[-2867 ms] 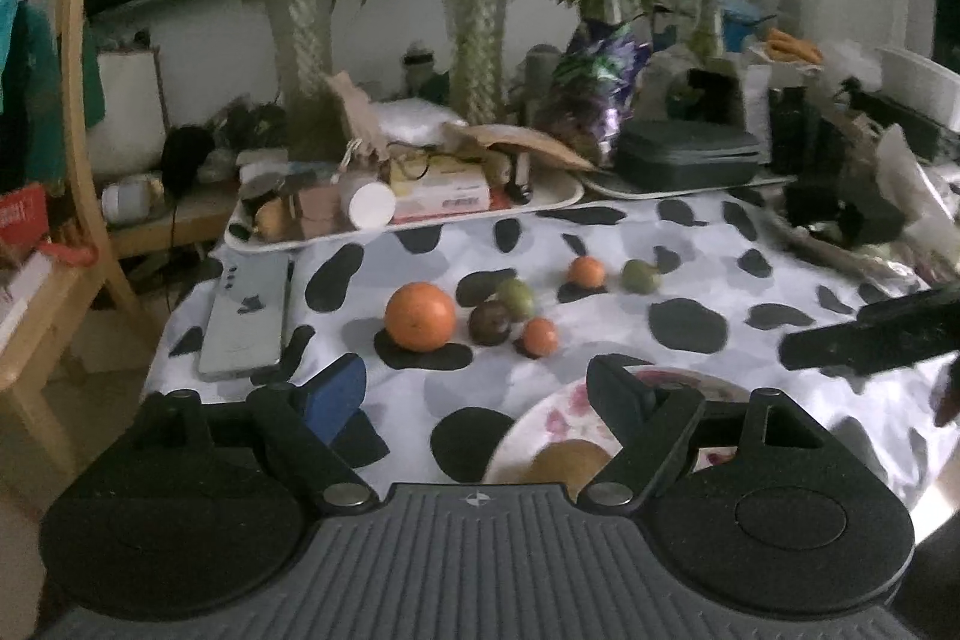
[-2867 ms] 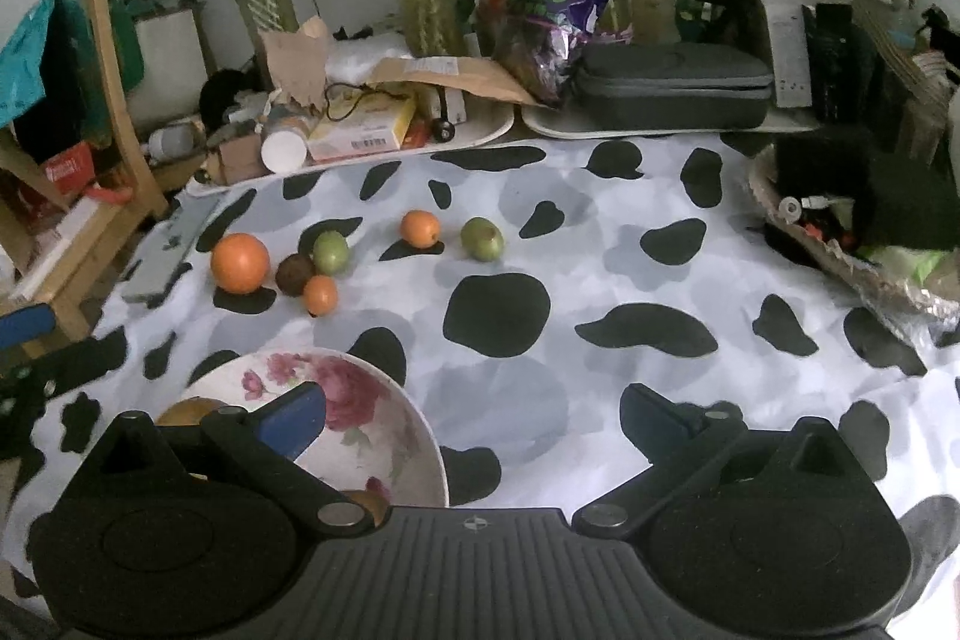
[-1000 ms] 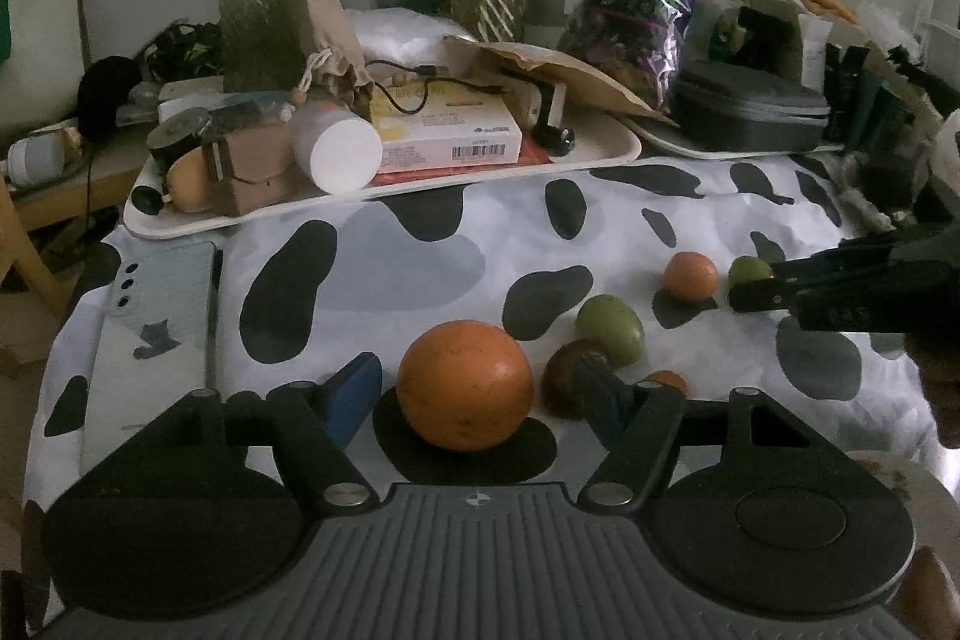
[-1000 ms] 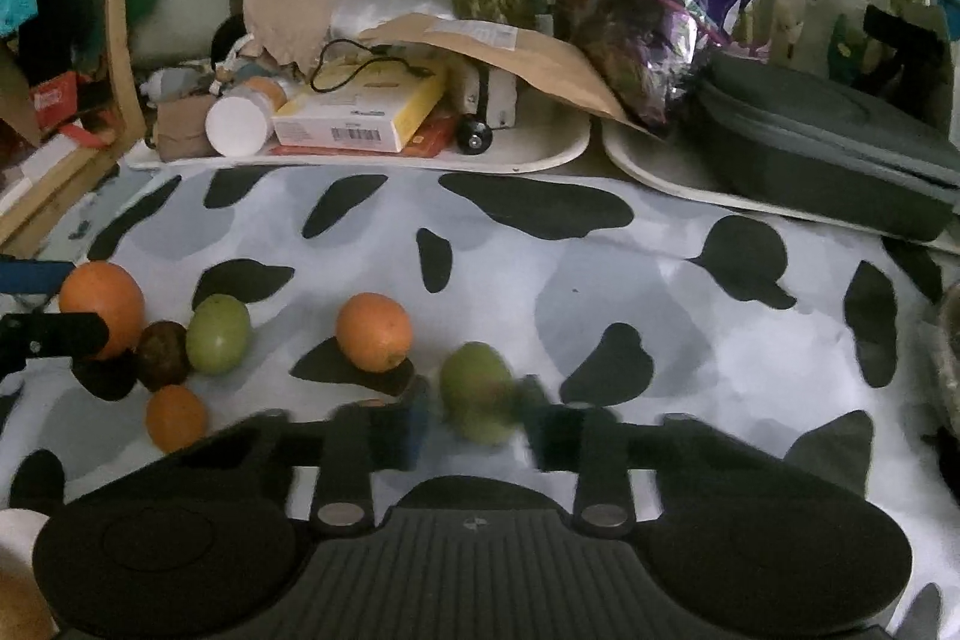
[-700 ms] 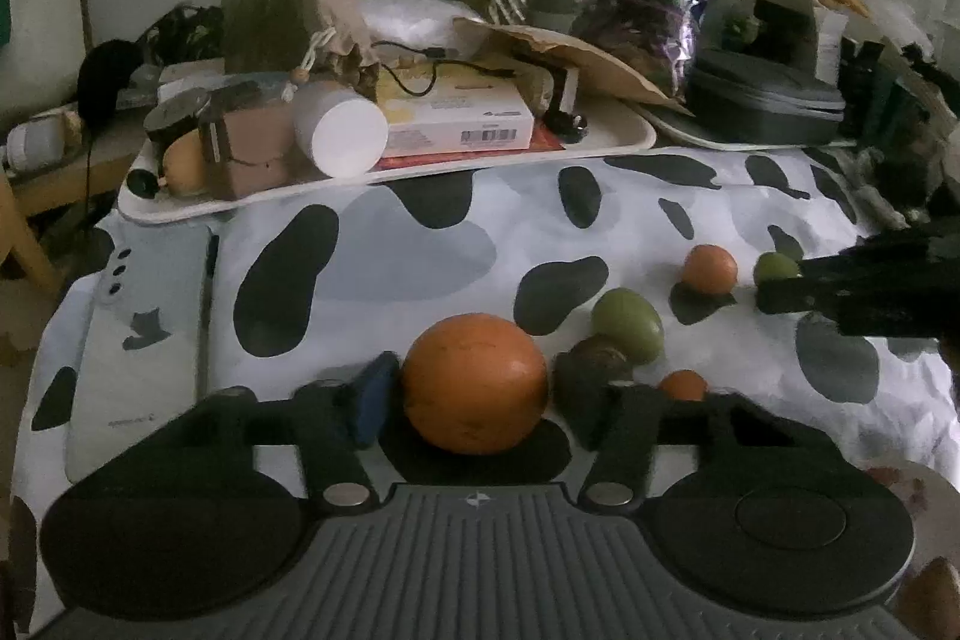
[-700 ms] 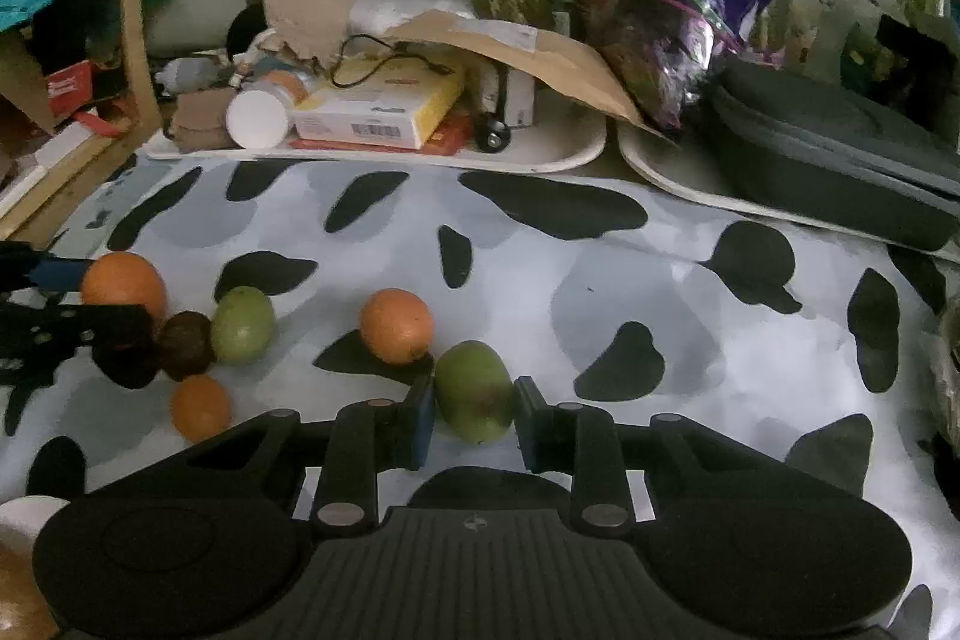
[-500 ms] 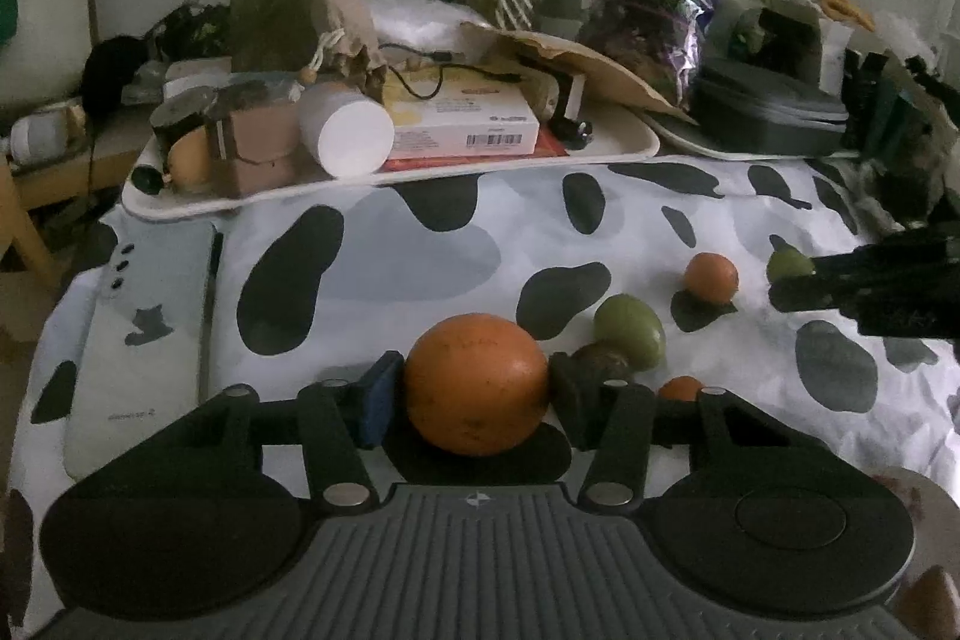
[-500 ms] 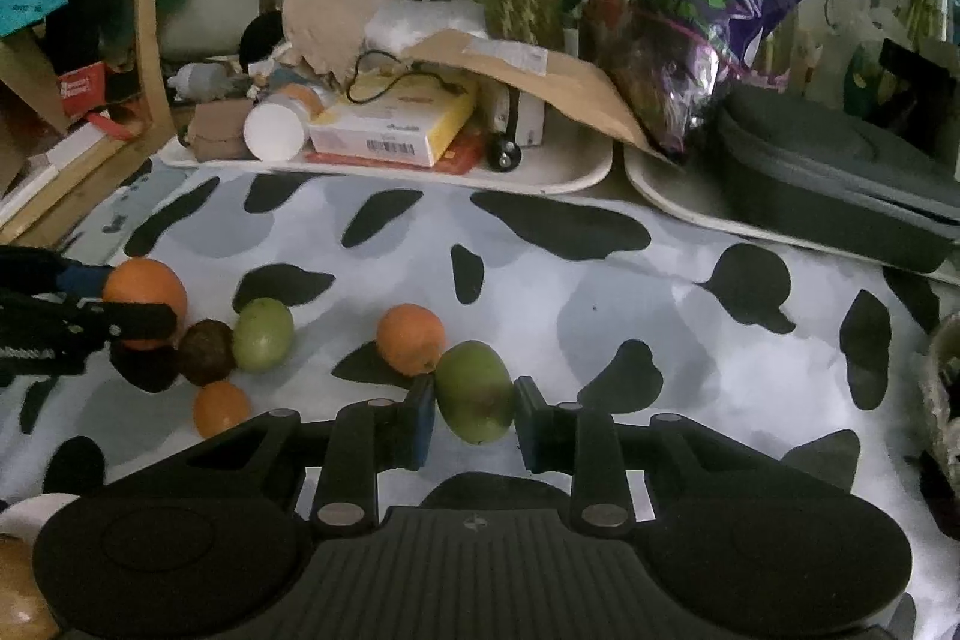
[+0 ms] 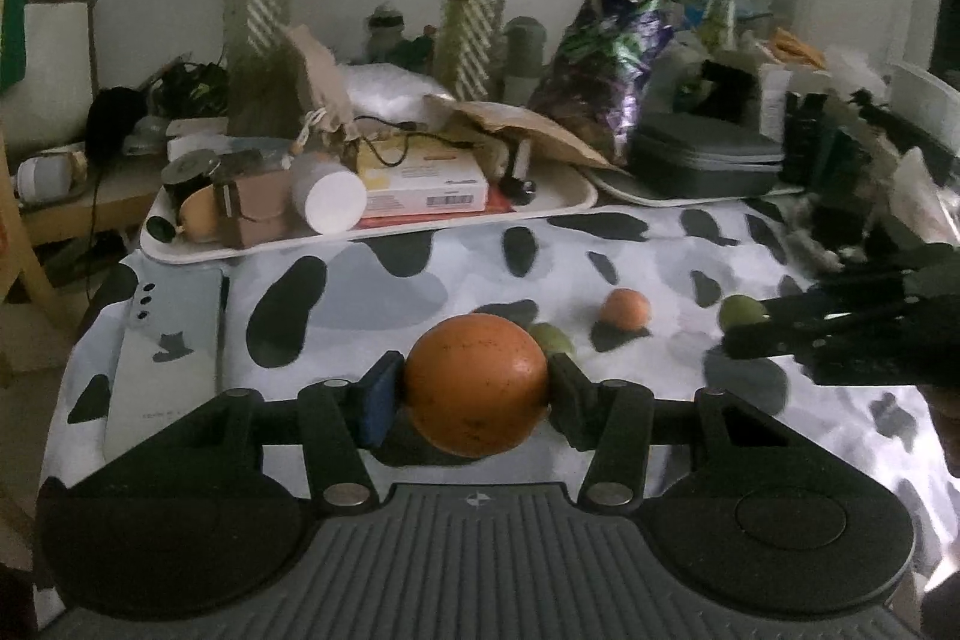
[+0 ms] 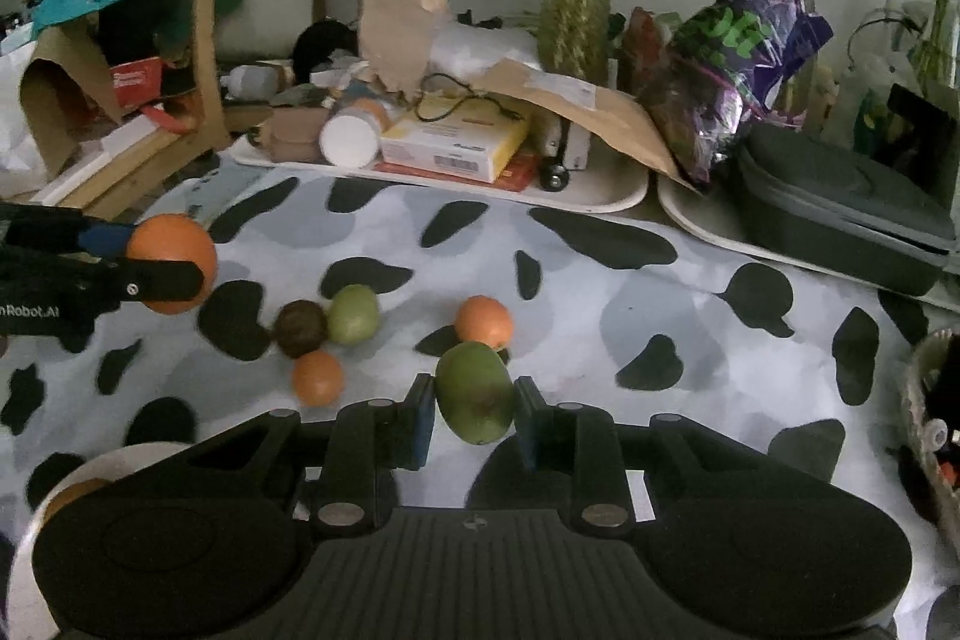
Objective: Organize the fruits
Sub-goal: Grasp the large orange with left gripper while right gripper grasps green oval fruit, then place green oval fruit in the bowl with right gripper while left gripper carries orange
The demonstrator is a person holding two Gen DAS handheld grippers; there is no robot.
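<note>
Orange (image 9: 475, 384) clamped in left hand-held gripper (image 9: 468, 400); mango (image 10: 475, 391) clamped in right hand-held gripper (image 10: 474, 421).

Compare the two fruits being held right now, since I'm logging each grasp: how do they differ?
The large orange in the left gripper is round and bright orange; the green mango in the right gripper is oval and green with a darker patch. The large orange is broader, forcing its jaws wider apart than the green mango's. Both are clamped between jaws.
</note>
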